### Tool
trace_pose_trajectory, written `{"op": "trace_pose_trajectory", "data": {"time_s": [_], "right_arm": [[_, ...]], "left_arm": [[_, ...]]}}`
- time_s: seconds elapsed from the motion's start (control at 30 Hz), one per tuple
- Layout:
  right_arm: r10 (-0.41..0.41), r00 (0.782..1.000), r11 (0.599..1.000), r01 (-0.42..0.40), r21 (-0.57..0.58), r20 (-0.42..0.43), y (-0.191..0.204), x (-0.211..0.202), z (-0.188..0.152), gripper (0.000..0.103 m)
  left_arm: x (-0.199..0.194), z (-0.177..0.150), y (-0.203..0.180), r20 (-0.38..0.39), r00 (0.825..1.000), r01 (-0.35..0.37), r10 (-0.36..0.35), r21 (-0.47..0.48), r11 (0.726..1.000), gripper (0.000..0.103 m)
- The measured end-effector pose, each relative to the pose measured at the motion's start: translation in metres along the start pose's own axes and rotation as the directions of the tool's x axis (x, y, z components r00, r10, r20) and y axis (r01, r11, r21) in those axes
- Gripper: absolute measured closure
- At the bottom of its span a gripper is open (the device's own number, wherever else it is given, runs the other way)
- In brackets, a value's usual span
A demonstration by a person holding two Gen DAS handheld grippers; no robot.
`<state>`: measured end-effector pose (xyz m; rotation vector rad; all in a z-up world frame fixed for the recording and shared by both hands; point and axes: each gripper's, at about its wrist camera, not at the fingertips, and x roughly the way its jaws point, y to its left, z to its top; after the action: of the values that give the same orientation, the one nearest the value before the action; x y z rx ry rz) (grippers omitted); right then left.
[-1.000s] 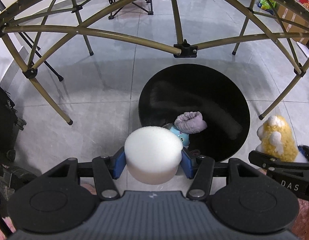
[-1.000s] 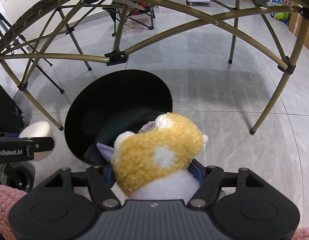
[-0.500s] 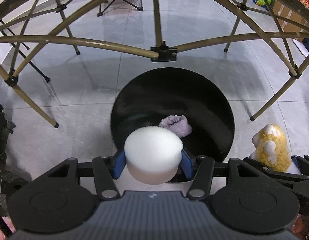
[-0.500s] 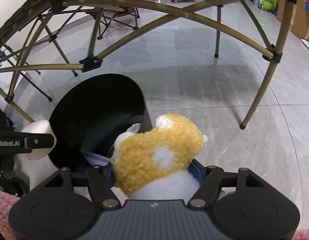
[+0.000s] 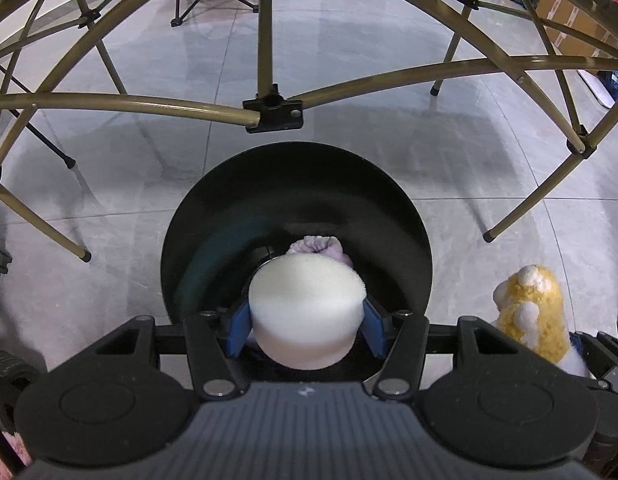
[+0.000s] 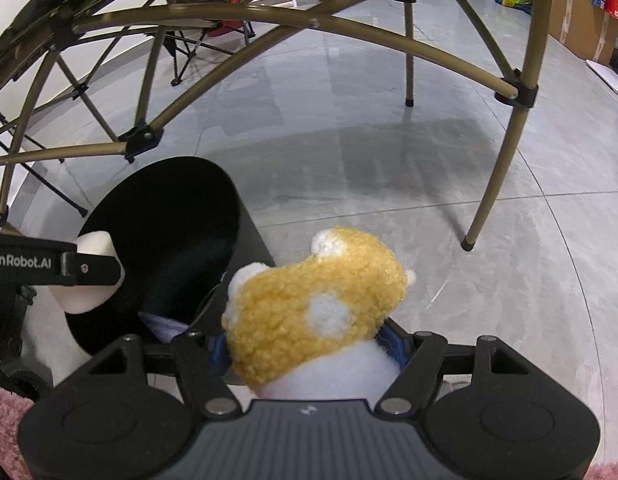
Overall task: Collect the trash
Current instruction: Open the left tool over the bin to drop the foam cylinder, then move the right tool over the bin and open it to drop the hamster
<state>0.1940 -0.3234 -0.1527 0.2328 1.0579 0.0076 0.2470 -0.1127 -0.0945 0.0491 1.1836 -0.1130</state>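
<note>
The white foam puck (image 5: 307,312) sits clamped between the blue pads of the left gripper (image 5: 307,322), poised right over the open mouth of the black bin (image 5: 405,216), where a lilac cloth bundle (image 5: 319,246) lies at the bottom. Just right of the bin, the right gripper (image 6: 309,344) squeezes a yellow-and-white plush toy (image 6: 309,304) above the grey tiled floor (image 6: 389,160).

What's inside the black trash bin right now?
In the black bin, a crumpled purple cloth lies at the bottom. The white foam puck in the left gripper covers whatever is beneath it.
</note>
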Motion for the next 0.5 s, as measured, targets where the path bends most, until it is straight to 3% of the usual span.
{"op": "trace_pose_trajectory", "data": {"time_s": [0.17, 0.23, 0.3, 0.37, 0.5], "right_arm": [[-0.006, 1.0, 1.0, 0.007, 0.015, -0.006, -0.0066, 0.0015, -0.0011, 0.034], [-0.007, 1.0, 1.0, 0.008, 0.017, -0.008, -0.0083, 0.0022, -0.0011, 0.034], [-0.009, 1.0, 1.0, 0.01, 0.019, -0.011, -0.0086, 0.0032, -0.0011, 0.034], [-0.01, 1.0, 1.0, 0.011, 0.019, -0.012, -0.0085, 0.0035, -0.0015, 0.034], [-0.01, 1.0, 1.0, 0.01, 0.018, -0.01, -0.008, 0.0029, -0.0017, 0.034]], "left_arm": [[0.0052, 0.0042, -0.0028, -0.014, 1.0, -0.023, 0.023, -0.014, 1.0, 0.039], [0.0067, 0.0051, -0.0021, -0.015, 0.999, -0.038, 0.037, -0.024, 0.999, 0.027], [0.0056, 0.0043, -0.0018, -0.011, 0.998, -0.059, 0.059, -0.033, 0.998, 0.008], [0.0057, 0.0046, -0.0007, -0.008, 0.998, -0.067, 0.067, -0.041, 0.997, 0.002], [0.0078, 0.0052, 0.0008, -0.021, 0.997, -0.074, 0.073, -0.045, 0.996, 0.0]]}}
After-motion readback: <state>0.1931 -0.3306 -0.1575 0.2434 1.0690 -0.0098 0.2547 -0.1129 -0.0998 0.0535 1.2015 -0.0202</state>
